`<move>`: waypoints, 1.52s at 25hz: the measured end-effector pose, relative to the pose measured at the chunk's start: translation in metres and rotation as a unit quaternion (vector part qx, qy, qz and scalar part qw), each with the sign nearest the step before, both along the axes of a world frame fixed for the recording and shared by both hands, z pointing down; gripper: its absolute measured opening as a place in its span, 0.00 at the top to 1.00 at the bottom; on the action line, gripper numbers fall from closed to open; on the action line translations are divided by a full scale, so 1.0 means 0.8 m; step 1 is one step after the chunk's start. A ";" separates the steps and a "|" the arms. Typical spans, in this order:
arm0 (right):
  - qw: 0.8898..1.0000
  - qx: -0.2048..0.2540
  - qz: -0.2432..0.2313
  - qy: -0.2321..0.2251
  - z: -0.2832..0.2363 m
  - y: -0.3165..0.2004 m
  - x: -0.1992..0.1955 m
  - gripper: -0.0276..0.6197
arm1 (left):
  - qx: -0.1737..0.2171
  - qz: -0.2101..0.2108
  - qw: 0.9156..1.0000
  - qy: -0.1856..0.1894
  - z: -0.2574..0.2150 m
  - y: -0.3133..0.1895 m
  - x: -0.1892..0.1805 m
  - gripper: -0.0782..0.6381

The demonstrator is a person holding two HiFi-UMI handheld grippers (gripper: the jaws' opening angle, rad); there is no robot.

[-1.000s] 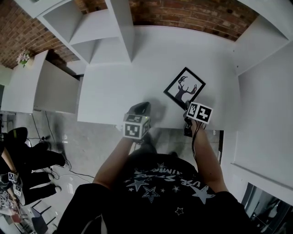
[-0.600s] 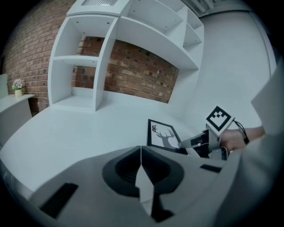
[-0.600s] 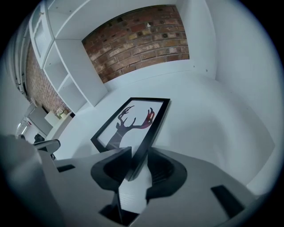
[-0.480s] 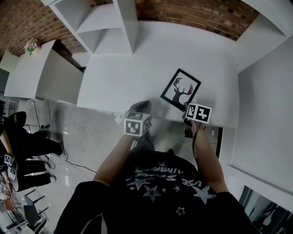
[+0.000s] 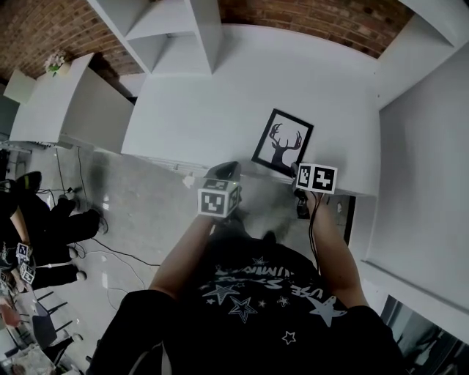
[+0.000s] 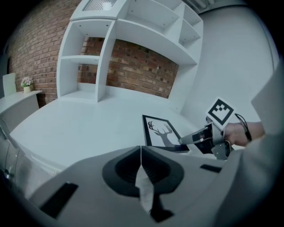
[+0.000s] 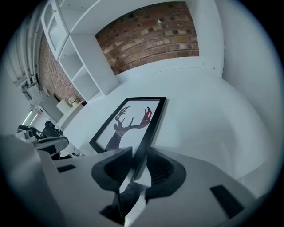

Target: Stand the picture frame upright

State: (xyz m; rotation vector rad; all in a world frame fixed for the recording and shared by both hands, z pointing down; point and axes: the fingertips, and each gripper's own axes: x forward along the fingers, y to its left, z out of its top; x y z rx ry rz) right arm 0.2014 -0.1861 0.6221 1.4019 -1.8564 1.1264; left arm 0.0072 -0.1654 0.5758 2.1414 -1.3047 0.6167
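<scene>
Left tongs (image 6: 140,155): clenched on nothing. The two jaws meet in one thin line and no thing stands between them. They hang over the front edge of the bench (image 5: 198,110), apart from the frame.

Picture frame (image 5: 282,143): black, with a dark deer silhouette on white. It is to the right of the left tongs and directly ahead of the right tongs. It appears to lie face up on the bench, close to the front edge. I cannot tell whether the gripped end is already a little off the surface.

Right tongs (image 7: 133,166): grasping the picture frame. One long black side of the frame runs straight between the two jaws, near the corner closest to the person. The jaws have just been closing on it, and the pads seem to press on it from both sides.

Beyond both tongs: white shelves (image 5: 172,33) and a brick wall (image 5: 308,22), well apart from the frame.

Done so far: in my judgement only the first part, the reach and the grip on the frame's side.

What is left: nearly all of the task. The frame is not upright yet. It must be tilted up onto one edge, made to rest steadily, and then let go. No rear support is visible, so I cannot say how it will stand.

Likely role of the left tongs: free now, and they could steady the other side.
</scene>
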 end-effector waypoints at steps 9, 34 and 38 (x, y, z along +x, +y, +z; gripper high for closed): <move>0.999 -0.014 -0.049 -0.007 -0.001 0.033 0.003 0.80 | -0.071 0.023 0.997 0.010 0.022 0.041 0.027 0.86; 0.996 -0.031 -0.085 -0.021 -0.001 0.062 0.010 0.82 | -0.204 0.041 0.973 0.101 0.062 0.043 0.086 0.73; 0.996 -0.029 -0.085 -0.023 0.001 0.060 0.007 0.82 | -0.202 0.044 0.973 0.103 0.065 0.040 0.084 0.73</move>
